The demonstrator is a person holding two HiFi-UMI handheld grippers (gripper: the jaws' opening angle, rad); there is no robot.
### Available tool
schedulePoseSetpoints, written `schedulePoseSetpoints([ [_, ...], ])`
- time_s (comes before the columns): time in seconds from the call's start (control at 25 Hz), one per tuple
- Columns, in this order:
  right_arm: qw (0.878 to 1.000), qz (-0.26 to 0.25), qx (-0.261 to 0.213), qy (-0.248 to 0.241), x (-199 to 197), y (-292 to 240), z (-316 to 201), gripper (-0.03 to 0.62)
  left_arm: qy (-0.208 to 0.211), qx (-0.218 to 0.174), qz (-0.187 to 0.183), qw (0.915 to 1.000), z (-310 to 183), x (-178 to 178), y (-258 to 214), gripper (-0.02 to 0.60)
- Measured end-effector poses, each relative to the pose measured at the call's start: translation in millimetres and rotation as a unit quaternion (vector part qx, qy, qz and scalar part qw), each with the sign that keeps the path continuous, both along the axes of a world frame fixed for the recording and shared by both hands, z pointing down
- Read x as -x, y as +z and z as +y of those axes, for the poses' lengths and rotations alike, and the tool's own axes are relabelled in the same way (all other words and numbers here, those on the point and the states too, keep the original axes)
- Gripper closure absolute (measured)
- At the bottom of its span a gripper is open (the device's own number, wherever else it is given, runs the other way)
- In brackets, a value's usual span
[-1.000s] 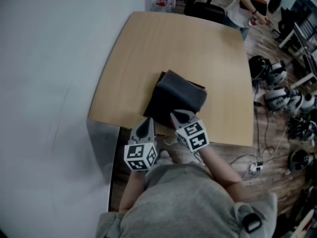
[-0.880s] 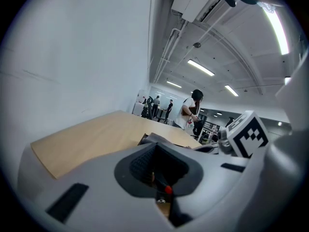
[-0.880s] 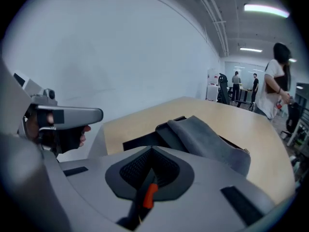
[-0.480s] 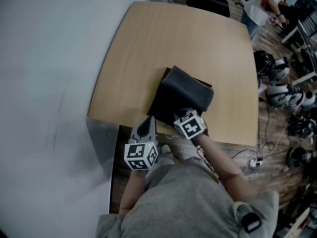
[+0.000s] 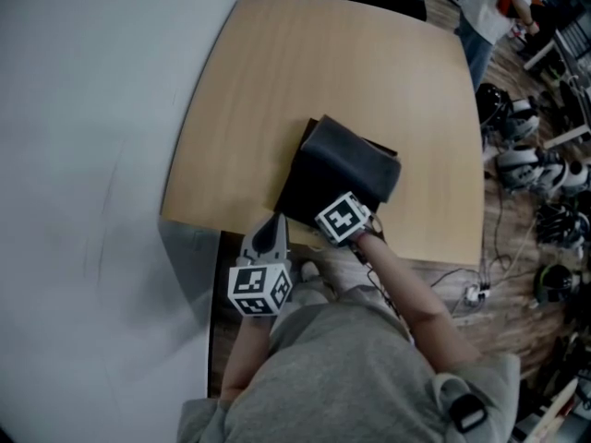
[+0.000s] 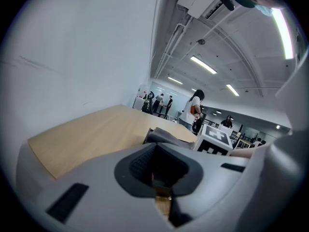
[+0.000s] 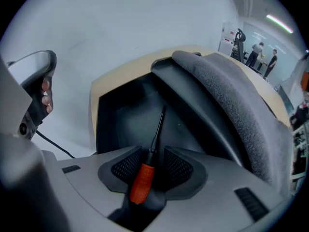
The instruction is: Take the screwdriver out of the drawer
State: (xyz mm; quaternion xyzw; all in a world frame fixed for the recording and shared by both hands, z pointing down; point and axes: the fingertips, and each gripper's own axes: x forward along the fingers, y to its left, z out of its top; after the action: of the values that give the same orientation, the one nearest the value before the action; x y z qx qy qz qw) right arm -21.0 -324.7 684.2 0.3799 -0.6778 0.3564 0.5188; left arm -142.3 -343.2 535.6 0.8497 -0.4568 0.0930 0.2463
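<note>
A black drawer box (image 5: 337,178) with a grey felt top stands near the front edge of the wooden table (image 5: 277,90). In the right gripper view its drawer (image 7: 123,117) is pulled open. A screwdriver (image 7: 142,180) with an orange-red handle and a thin black shaft lies in it, pointing inward. My right gripper (image 7: 150,166) points steeply down into the drawer. Its jaws are opening, with the handle between the pads and a gap on each side. In the head view its marker cube (image 5: 343,218) hides the fingertips. My left gripper (image 5: 273,225) hangs shut and empty at the table's edge, left of the drawer.
A white wall runs along the left of the table. Cables, headsets and other gear lie on the wooden floor (image 5: 517,247) to the right. People stand far behind the table (image 6: 193,112). The person's grey-clad body fills the bottom of the head view.
My right gripper has tipped downward and sunk toward the open drawer front, so its marker cube now faces up. The left gripper has hardly moved.
</note>
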Motion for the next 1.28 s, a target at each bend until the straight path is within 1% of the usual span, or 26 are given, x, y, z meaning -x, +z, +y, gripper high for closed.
schedulePoseSetpoints([
  [0.04, 1.000, -0.004, -0.002, 0.000, 1.9, -0.8, -1.7, 0.468, 0.002, 0.000, 0.000, 1.0000, -0.4, -0.6, -0.2, 0.581],
  [0.12, 0.999, -0.046, -0.008, -0.002, 19.1, -4.2, -5.3, 0.468, 0.003, -0.001, 0.001, 1.0000, -1.8, -0.1, -0.2, 0.581],
  [0.2, 0.998, -0.068, -0.011, -0.006, 28.7, -5.2, -5.9, 0.468, 0.002, 0.000, 0.001, 1.0000, -2.9, 0.3, -0.3, 0.582],
  [0.24, 0.998, -0.060, -0.009, -0.007, 25.5, -5.2, -4.4, 0.468, 0.002, -0.001, 0.001, 1.0000, -3.2, -0.3, -0.9, 0.581],
  [0.28, 0.999, -0.041, -0.006, -0.006, 17.8, -4.9, -2.1, 0.470, 0.002, -0.001, 0.002, 1.0000, -3.5, -0.9, -1.6, 0.581],
  [0.32, 0.999, -0.041, -0.005, -0.004, 17.6, -5.0, -0.8, 0.478, 0.002, -0.001, 0.002, 1.0000, -3.9, -1.5, -2.5, 0.581],
  [0.4, 0.996, -0.094, -0.012, 0.001, 36.5, -6.3, -2.2, 0.501, 0.002, -0.003, 0.001, 1.0000, -4.8, -1.8, -3.8, 0.581],
  [0.44, 0.994, -0.107, -0.016, 0.002, 40.9, -6.3, -3.2, 0.510, 0.002, -0.003, 0.001, 1.0000, -5.0, -1.8, -4.0, 0.581],
  [0.52, 0.994, -0.106, -0.018, -0.001, 41.2, -4.7, -2.0, 0.536, 0.001, -0.004, 0.001, 1.0000, -4.4, -1.8, -3.7, 0.581],
  [0.68, 0.995, -0.099, -0.023, -0.014, 39.9, -5.4, 3.2, 0.537, 0.000, -0.005, 0.001, 1.0000, -0.3, -1.8, -4.9, 0.581],
  [0.88, 0.996, -0.069, -0.056, -0.019, 22.9, -18.1, 0.3, 0.539, -0.004, -0.011, 0.001, 0.9999, 8.4, -4.9, -12.0, 0.581],
  [1.12, 0.991, -0.081, -0.102, -0.025, 21.8, -43.6, 5.1, 0.539, -0.016, -0.018, 0.001, 0.9997, 26.9, -9.3, -18.7, 0.581],
  [1.28, 0.985, -0.098, -0.141, -0.026, 20.9, -67.7, 11.4, 0.539, -0.025, -0.022, 0.002, 0.9994, 45.4, -15.9, -24.3, 0.583],
])
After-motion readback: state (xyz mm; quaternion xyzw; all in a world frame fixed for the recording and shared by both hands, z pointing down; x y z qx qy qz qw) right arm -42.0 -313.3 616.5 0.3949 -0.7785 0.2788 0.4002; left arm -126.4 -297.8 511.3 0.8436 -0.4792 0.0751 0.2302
